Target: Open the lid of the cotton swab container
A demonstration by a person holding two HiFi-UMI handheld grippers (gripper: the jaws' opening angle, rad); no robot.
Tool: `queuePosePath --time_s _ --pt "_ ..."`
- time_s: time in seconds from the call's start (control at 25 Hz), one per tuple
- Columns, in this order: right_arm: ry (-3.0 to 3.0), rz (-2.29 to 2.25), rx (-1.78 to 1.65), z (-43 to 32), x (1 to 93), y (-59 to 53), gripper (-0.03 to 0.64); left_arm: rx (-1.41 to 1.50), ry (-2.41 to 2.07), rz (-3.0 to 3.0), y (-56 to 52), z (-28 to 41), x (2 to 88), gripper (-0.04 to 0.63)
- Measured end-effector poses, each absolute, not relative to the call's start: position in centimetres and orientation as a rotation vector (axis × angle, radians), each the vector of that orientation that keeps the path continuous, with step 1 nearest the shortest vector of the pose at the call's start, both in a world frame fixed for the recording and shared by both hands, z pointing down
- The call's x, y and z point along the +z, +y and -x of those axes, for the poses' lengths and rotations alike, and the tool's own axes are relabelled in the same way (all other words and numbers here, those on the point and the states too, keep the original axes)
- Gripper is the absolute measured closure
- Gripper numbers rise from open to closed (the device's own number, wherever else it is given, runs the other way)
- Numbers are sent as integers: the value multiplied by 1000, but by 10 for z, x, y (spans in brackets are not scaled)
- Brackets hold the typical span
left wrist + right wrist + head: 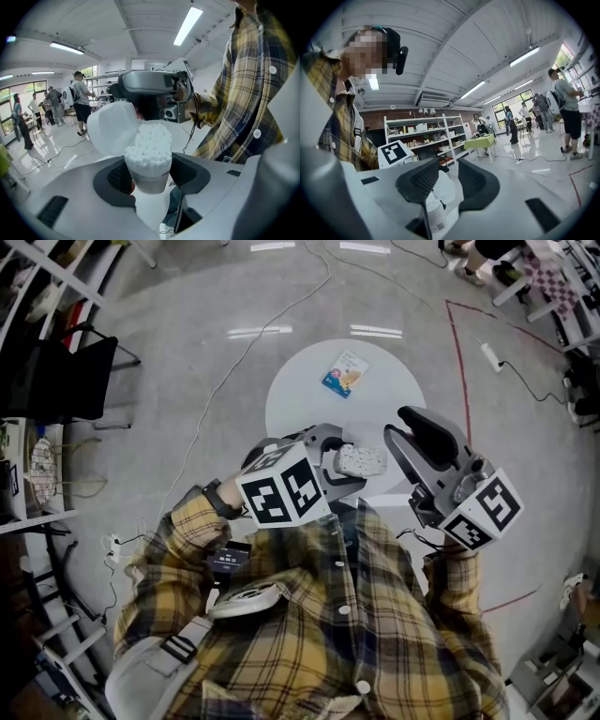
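Note:
The cotton swab container [147,180] is a clear round tub packed with white swabs [151,140]. It stands upright between the jaws of my left gripper [147,173], which is shut on its body. Its white lid [110,129] is flipped open and hangs on the left side of the rim. In the head view the container [361,460] sits at the tip of the left gripper [342,463], held above my chest. My right gripper [398,427] is just to its right, open and holding nothing. In the right gripper view the lid [443,187] and tub [435,215] show through the gap of the right gripper [449,180].
A round white table [300,399] stands in front of me with a small printed packet [345,373] on it. A black chair [66,381] is at the left, and cables cross the grey floor. Several people stand farther off in the room, near shelves [422,136].

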State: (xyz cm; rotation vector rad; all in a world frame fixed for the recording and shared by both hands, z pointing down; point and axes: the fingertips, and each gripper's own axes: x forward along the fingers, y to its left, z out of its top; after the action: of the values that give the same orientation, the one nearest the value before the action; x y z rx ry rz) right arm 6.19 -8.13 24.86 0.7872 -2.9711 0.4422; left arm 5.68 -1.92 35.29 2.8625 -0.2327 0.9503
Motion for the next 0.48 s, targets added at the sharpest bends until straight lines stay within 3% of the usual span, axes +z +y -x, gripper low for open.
queuePosePath --time_s 0.48 --pt "-2905 -1014 502 -87 266 -71 582 924 -305 -2849 -34 -55 347 355"
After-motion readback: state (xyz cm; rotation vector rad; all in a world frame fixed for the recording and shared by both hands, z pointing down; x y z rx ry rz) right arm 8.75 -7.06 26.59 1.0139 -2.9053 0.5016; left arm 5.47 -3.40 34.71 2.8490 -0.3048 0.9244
